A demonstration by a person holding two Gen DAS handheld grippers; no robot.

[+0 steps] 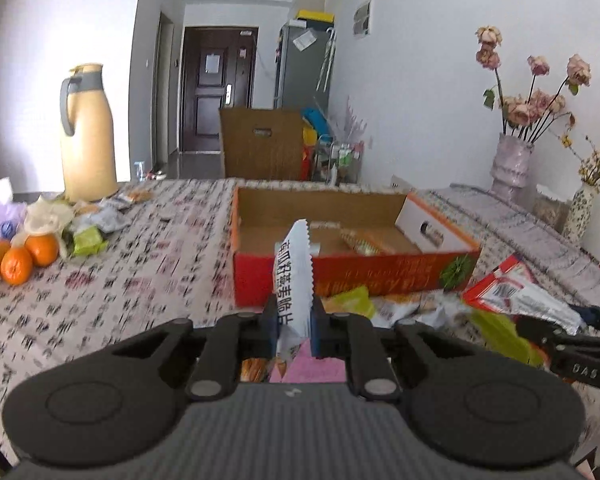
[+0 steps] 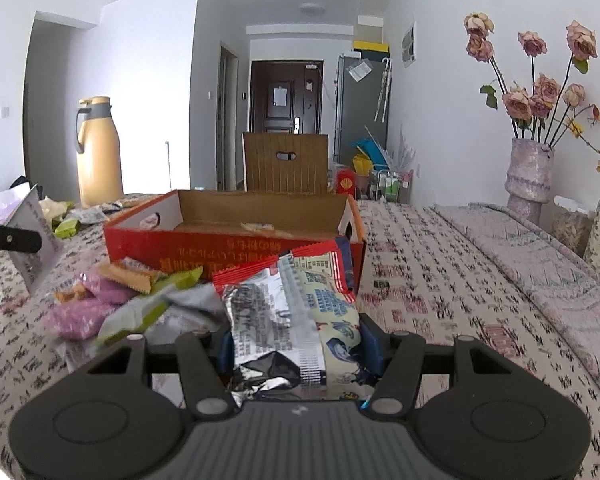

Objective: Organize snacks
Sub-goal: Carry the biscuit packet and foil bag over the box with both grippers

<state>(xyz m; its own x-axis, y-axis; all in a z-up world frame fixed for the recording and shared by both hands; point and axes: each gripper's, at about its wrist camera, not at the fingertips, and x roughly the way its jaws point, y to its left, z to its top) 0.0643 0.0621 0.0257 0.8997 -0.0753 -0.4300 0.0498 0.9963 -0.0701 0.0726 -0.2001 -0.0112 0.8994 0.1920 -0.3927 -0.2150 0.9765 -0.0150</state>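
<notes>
My left gripper (image 1: pixel 294 330) pinched a light, floppy white sachet (image 1: pixel 294 276) edge-on, while my right gripper (image 2: pixel 296 346), half-open, clamped a crinkly, slippery foil packet (image 2: pixel 292 312) mid-body.

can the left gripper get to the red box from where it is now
Probably yes. The left gripper, shut on a white packet, points at the red box with nothing between, and the box top is open.

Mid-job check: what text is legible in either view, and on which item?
"南瓜籽薄脆片": white packet held in the left hand-held gripper.
"DAS": right hand-held gripper's arm.
Red box front: upside down, blurred, unreadable.
Silver-and-red bag: print too small.
</notes>
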